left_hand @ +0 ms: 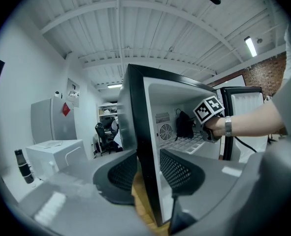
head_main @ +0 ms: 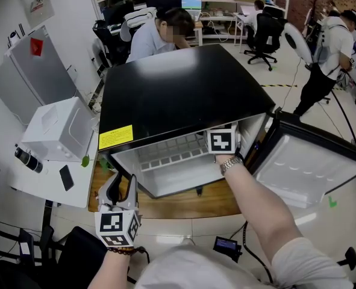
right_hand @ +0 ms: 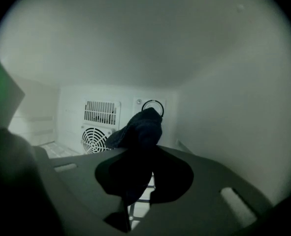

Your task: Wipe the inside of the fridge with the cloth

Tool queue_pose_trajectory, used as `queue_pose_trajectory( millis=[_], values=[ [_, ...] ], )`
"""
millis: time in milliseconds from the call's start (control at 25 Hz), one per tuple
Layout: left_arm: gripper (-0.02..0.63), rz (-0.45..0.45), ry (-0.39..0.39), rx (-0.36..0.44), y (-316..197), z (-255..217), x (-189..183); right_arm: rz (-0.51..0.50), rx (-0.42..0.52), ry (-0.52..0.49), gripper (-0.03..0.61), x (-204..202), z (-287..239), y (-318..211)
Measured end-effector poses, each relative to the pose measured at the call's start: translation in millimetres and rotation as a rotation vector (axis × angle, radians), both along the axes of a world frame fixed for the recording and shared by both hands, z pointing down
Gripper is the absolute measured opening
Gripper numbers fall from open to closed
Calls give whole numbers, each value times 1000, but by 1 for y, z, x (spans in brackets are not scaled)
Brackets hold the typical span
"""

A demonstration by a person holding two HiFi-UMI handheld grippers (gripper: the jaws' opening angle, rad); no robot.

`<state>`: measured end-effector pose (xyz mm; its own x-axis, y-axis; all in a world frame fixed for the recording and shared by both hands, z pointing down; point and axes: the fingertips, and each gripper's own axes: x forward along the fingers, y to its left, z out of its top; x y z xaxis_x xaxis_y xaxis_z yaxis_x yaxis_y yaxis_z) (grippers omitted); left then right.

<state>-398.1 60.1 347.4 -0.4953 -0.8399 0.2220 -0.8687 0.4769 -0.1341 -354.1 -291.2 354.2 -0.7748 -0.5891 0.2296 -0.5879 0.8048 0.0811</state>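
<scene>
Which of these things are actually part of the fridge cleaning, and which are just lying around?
In the job: black fridge, its open door, dark cloth, right tool gripping it.
Just lying about: white box, phone, grey fridge, office chair.

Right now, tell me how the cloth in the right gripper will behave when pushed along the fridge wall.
Probably floppy: the cloth bunches and folds over above the right gripper. Likely light, since one pinch carries it. It should flatten against the fridge wall.

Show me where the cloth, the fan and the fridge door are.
cloth [right_hand: 141,127]: right gripper view, its bunched top.
fan [right_hand: 94,139]: right gripper view, grille centre.
door [head_main: 313,167]: head view, white inner panel.
</scene>
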Motion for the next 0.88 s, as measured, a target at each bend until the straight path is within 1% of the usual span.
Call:
queue_pose_trajectory(
  millis=[200,560,640,720,800,880],
  values=[
    [138,-2,2,2,0,0,0,50,0,12,57,10,0,-8],
    [138,-1,4,4,0,0,0,103,10,13,57,16,-1,-10],
    [138,2,4,7,0,0,1,85,2,5,57,16,-1,-7],
    [138,6,6,10,0,0,1,43,2,-27,57,14,-6,3],
    [138,8,6,13,-1,0,1,-16,28,-76,57,10,-19,21],
    [138,11,5,18,-1,-1,1,-64,46,-105,57,6,-26,40]
  ],
)
